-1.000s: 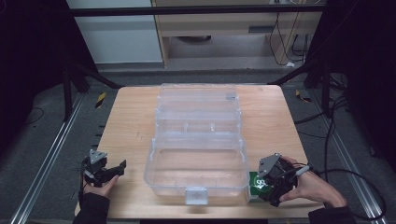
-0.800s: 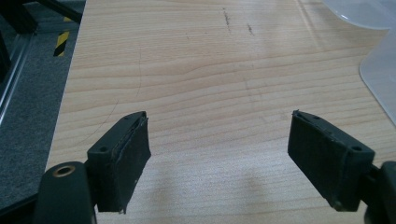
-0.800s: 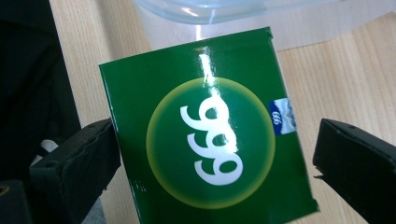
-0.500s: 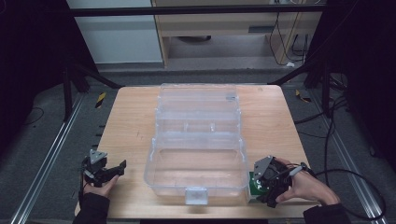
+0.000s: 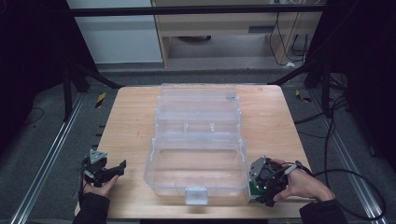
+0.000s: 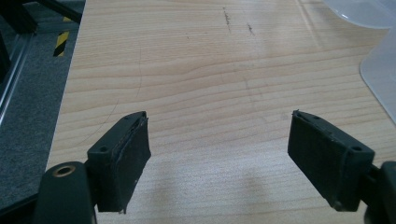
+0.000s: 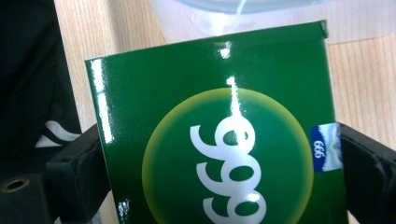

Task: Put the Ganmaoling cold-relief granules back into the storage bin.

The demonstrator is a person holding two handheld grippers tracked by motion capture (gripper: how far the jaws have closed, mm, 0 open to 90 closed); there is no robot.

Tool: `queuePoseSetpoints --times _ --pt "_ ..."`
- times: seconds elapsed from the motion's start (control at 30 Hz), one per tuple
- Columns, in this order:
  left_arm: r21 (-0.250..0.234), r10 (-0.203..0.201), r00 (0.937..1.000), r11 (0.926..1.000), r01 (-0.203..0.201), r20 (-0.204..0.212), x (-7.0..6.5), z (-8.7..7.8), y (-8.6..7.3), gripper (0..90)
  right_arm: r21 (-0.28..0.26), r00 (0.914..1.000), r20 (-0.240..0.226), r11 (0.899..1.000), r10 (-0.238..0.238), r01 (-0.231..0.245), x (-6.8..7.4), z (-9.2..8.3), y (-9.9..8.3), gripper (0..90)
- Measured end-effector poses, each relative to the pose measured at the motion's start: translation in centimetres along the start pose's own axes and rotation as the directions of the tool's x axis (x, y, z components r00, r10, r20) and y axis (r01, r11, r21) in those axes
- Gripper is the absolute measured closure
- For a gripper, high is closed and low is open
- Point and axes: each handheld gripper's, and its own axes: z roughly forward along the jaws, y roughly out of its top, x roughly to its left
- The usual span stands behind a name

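Green box point(image 7: 219, 140) between right gripper's point(image 7: 219, 186) fingers point(image 7: 74, 172).

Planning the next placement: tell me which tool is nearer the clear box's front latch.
Right. The right tool, shut on the green box, sits just right of the latch; the left tool waits open, farther off by the table's left edge.

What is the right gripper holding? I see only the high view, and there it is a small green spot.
Observer: The right gripper is shut on a glossy green box with white digits in a yellow-green circle.
Operator: Is the left gripper also holding something?
Observer: No. The left gripper is open, with bare wooden table between its jaws.
Operator: What lies beyond the green box?
Observer: The clear plastic container, close behind the box's top edge.
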Motion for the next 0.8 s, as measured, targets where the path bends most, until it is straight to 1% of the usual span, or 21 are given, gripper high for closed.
queuePoseSetpoints --times 0.1,0.2,0.23,0.3,0.37,0.47,0.57,0.67,0.7,0.8 --pt "0.000 -0.001 1.0000 1.0000 0.001 0.000 0.0 0.0 0.0 20.0 0.000 1.0000 -0.005 1.000 -0.006 0.006 0.0 0.0 0.0 9.1" --pt "0.001 -0.001 1.0000 1.0000 0.001 -0.001 0.0 0.0 0.0 20.1 -0.003 0.9999 -0.011 1.000 0.000 0.000 -0.1 -0.1 -0.2 11.6" --pt "0.002 0.000 1.0000 1.0000 0.000 0.000 0.0 0.0 0.0 20.0 -0.013 0.9997 -0.016 1.000 0.016 -0.016 -0.1 -0.3 -0.5 13.9" --pt "0.003 0.001 1.0000 1.0000 -0.001 0.000 0.0 0.0 0.0 20.0 -0.017 0.9996 -0.017 1.000 0.020 -0.021 -0.1 -0.3 -0.6 14.7" --pt "0.004 0.002 1.0000 1.0000 -0.002 0.000 0.0 0.1 0.0 20.0 -0.026 0.9991 -0.019 0.999 0.039 -0.039 -0.1 -0.5 -0.8 15.7" --pt "0.004 0.004 1.0000 1.0000 -0.004 0.000 0.0 0.1 0.0 20.1 -0.024 0.9982 -0.022 0.998 0.056 -0.057 0.0 -0.5 -0.9 15.9" --pt "0.004 0.003 1.0000 1.0000 -0.003 0.000 0.0 0.1 0.0 20.1 -0.019 0.9980 -0.023 0.998 0.059 -0.060 0.0 -0.6 -0.9 16.2" --pt "0.004 0.002 1.0000 1.0000 -0.002 0.000 0.0 0.1 0.0 20.1 -0.007 0.9966 -0.025 0.997 0.079 -0.079 0.1 -0.9 -1.1 16.3" --pt "0.004 0.002 1.0000 1.0000 -0.002 0.000 0.0 0.1 0.0 20.1 -0.011 0.9968 -0.026 0.997 0.076 -0.076 0.1 -1.0 -1.2 16.3" --pt "0.003 0.002 1.0000 1.0000 -0.002 0.000 0.0 0.0 0.0 20.1 -0.031 0.9948 -0.016 0.994 0.100 -0.101 0.2 -1.8 -1.6 16.3"
